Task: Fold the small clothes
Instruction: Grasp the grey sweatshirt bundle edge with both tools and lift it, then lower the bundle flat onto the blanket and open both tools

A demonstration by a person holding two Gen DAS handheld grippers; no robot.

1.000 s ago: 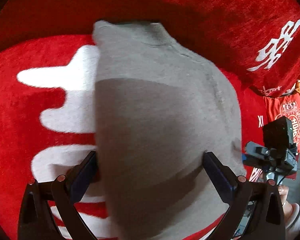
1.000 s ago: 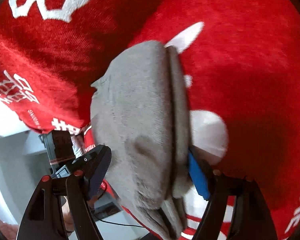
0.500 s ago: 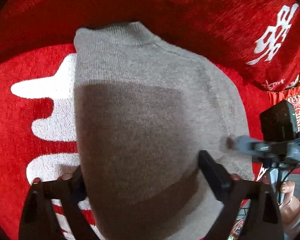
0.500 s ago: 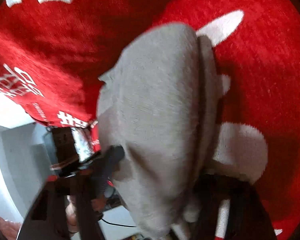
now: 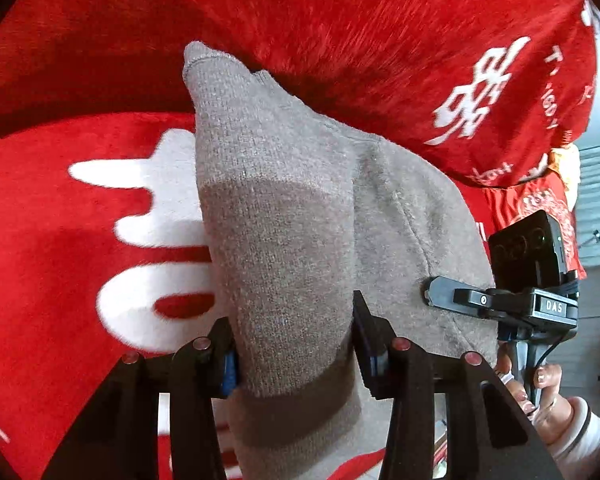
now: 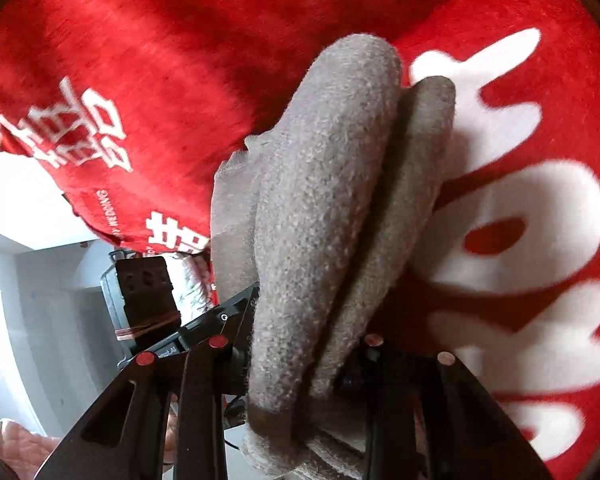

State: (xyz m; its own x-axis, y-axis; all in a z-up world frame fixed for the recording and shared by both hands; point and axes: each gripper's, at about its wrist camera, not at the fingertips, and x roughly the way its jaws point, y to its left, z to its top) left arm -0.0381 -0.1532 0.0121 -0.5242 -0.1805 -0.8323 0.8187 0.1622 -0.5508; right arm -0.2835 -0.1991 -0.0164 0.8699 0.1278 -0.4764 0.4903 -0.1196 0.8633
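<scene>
A small grey knitted garment [image 5: 300,216] is held up over a red plush cloth [image 5: 60,208] with white characters. My left gripper [image 5: 294,344] is shut on a bunched part of the garment's near edge. My right gripper [image 6: 304,348] is shut on the garment [image 6: 324,200] too, gripping several folded layers that stand up between its jaws. The right gripper's body [image 5: 500,304] shows at the right of the left wrist view, against the garment's right edge. The left gripper's body [image 6: 148,292] shows at the left of the right wrist view.
A raised red cloth-covered surface [image 5: 420,48] with white print rises behind the garment. A red printed cloth [image 5: 540,208] hangs at the far right. Pale walls [image 6: 40,288] show beyond the cloth's edge. A hand [image 5: 540,396] holds the right gripper.
Both grippers went from open to shut on the garment. The garment has been gathered narrower and lifted, its layers now bunched upright between the jaws.
</scene>
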